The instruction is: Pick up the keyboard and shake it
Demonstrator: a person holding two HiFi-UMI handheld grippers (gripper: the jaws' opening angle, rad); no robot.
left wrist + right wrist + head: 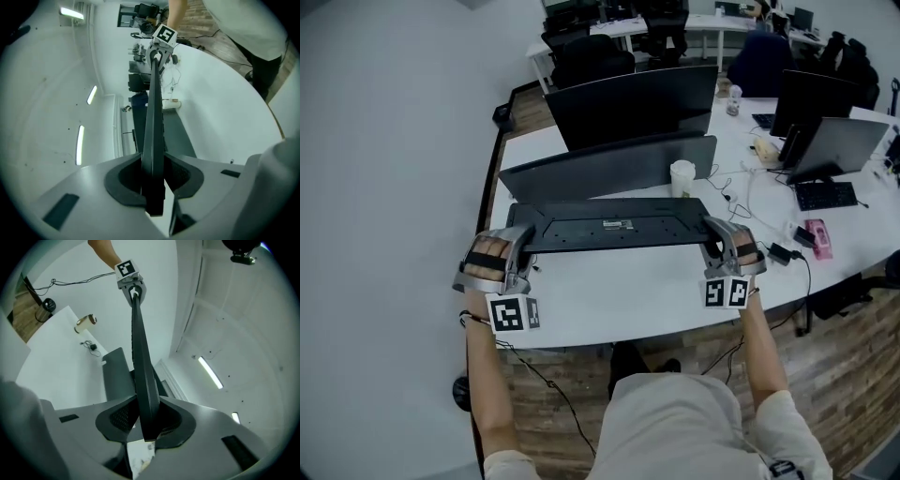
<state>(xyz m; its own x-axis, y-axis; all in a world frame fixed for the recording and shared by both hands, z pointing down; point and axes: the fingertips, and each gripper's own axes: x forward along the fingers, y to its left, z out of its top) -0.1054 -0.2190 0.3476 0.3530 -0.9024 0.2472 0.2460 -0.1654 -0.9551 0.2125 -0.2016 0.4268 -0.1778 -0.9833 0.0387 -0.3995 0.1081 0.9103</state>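
Above the desk (609,300), flipped black keyboard (614,225) shows its underside.

Matt black plastic keyboard (614,224)

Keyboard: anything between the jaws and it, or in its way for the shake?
Nothing between them: the left gripper and right gripper each clamp one end of the keyboard, held off the desk. The closest things are the monitor and a cup just behind it. Nothing visible touches it.
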